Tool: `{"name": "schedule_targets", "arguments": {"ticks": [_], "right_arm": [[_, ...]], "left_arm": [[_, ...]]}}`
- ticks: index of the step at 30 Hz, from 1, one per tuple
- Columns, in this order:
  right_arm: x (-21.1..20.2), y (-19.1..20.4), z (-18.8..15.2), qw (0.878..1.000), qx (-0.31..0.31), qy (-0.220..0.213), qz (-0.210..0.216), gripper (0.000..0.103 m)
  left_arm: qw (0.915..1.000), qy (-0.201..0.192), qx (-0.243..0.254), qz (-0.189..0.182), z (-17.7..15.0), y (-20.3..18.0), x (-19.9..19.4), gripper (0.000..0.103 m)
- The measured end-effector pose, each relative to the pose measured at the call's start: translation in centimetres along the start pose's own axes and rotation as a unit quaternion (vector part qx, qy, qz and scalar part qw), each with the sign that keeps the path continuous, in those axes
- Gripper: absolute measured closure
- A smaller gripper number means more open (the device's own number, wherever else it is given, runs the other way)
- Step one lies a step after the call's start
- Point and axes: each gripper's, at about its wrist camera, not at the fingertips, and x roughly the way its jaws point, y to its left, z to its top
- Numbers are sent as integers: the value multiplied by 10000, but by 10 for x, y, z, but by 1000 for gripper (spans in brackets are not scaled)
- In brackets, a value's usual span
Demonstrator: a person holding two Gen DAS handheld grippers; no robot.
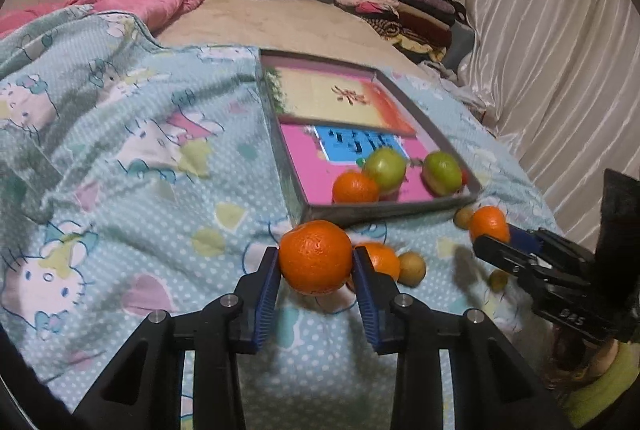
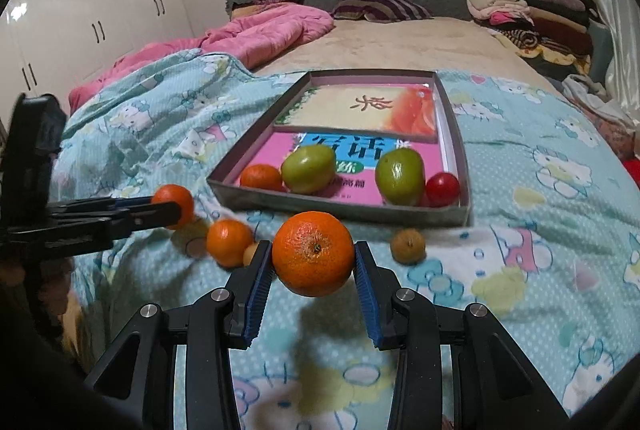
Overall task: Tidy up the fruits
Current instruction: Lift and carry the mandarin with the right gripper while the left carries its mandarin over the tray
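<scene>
My left gripper (image 1: pixel 316 250) is shut on an orange (image 1: pixel 315 258), held a little above the blanket. My right gripper (image 2: pixel 312 245) is shut on a second orange (image 2: pixel 314 256), also off the blanket. Each shows in the other's view: the right gripper (image 1: pixel 494 236) at the right edge, the left gripper (image 2: pixel 166 206) at the left. Just beyond both lies a shallow grey tray (image 2: pixel 340 210) holding a small orange (image 2: pixel 261 177), two green fruits (image 2: pixel 308 168) and a red tomato (image 2: pixel 442 189) on top of books. A third orange (image 2: pixel 229 242) lies loose on the blanket.
Small brown fruits (image 2: pixel 408 246) lie on the cartoon-print blanket (image 2: pixel 520 270) in front of the tray. Farther back are a pink quilt (image 2: pixel 260 30), a striped pillow (image 2: pixel 380 6) and a pile of folded clothes (image 2: pixel 532 14). A curtain (image 1: pixel 560 70) hangs at the right.
</scene>
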Motion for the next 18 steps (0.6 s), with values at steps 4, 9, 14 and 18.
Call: {"name": "schedule_targets", "arguments": {"ticks": [4,9,14,18], "right_arm": [[4,-5,11,10000,25,-69,13,62],[4,-6,25,9998,-47,-194,27,62],[1,-8,37,9994,-108,-320,71,62],[-1,-11,44,9991,-119,-388,89,62]], "left_arm": [[10000,-34,-17,27,12,-1,-6,66],[9999,-45,94,50,29,-10,-6,66],[9999,-25,149,60,42,-20,0,66],[9998,-25,201,33,52,-29,5,66]]}}
